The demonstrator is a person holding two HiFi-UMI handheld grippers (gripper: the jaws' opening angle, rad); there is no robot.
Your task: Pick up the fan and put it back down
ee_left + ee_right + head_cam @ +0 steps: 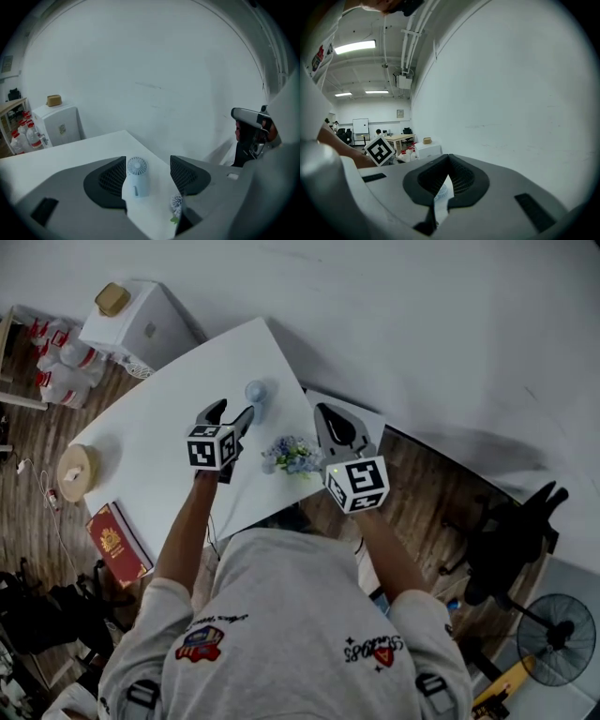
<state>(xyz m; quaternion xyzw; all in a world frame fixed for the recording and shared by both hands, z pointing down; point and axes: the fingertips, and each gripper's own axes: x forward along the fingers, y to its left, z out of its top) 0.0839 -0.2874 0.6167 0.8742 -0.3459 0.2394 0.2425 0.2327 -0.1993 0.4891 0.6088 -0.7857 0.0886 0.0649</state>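
A small pale blue fan stands upright on the white table, near its far corner. My left gripper is open just short of it. In the left gripper view the fan shows in the gap of my left gripper, a little beyond the tips and nearer the left jaw, untouched. My right gripper hovers shut off the table's right edge, holding nothing. In the right gripper view the pads of my right gripper meet at the tips, and a sliver of the fan shows below them.
A small bunch of blue and white flowers lies between the grippers near the table edge. A tape roll and red book sit at the table's left. A white cabinet, an office chair and a floor fan stand around.
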